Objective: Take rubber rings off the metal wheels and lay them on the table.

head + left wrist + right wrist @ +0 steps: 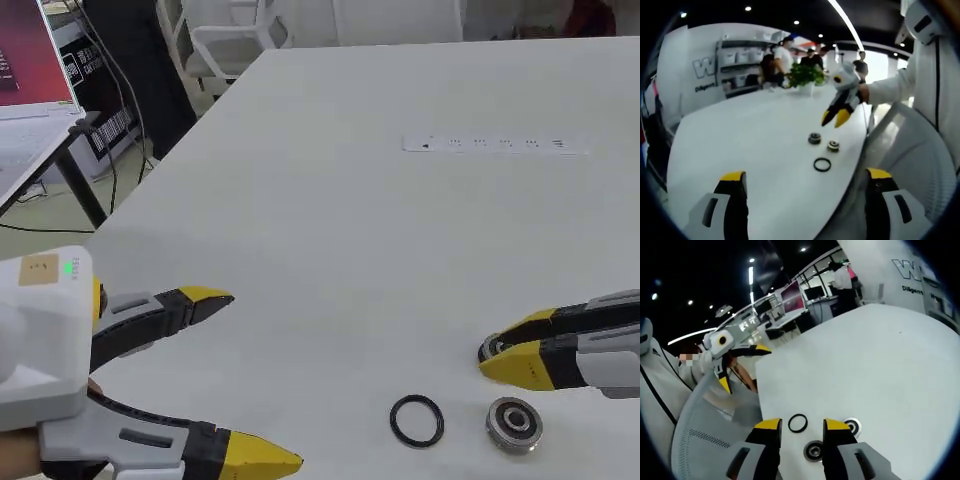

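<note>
Wheels (814, 138) (833, 146) number two, rubber ring (822, 164) one; left tool (250, 379) gapes wide, right tool (832, 121) narrow, both empty.

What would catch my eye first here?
Two yellow-tipped tools: the left tool gapes wide at the table's near left, and the right tool hovers near a metal wheel. A loose black rubber ring lies beside a second wheel on the white table.

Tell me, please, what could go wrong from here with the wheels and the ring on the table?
1. The rubber ring and the near wheel lie close to the table edge; a nudge might send one off.
2. The far wheel sits right beside the near one, at the tips of the right gripper; closing on one may knock the other.
</note>
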Tool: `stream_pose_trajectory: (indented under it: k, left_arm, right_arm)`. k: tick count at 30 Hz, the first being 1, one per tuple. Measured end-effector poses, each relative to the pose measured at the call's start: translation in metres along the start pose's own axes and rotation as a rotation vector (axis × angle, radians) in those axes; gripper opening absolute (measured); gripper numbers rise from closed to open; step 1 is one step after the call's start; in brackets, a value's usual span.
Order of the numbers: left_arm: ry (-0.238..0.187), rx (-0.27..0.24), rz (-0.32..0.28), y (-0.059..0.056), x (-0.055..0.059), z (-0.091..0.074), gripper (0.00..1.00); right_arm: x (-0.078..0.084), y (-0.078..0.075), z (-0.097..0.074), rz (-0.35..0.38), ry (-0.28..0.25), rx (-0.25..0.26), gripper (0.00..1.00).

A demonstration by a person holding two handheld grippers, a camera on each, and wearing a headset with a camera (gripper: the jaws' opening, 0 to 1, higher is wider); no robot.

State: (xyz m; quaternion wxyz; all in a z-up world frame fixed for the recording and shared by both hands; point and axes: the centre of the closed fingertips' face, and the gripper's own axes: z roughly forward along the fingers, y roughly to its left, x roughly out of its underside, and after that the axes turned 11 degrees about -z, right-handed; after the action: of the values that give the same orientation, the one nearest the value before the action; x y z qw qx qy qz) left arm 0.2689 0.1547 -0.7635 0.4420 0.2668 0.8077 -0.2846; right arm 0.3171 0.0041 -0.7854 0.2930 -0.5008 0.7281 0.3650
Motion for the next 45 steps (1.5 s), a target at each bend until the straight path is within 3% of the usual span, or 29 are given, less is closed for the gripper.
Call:
stream_pose_trajectory:
  k: [19, 33, 45]
  left_arm:
    - [-0.007, -0.009, 0.009, -0.010, -0.002, -0.004, 1.00]
    - [-0.003, -0.018, 0.019, -0.018, -0.006, -0.004, 1.00]
    - [-0.043, -0.015, 0.054, -0.035, -0.030, -0.001, 1.00]
  right_arm:
    - [-0.008, 0.000, -0.039, -0.044, -0.065, 0.079, 0.40]
    - [-0.007, -0.009, -0.067, -0.063, -0.109, 0.135, 0.47]
    - [0.012, -0.019, -0.088, -0.053, -0.119, 0.171, 0.50]
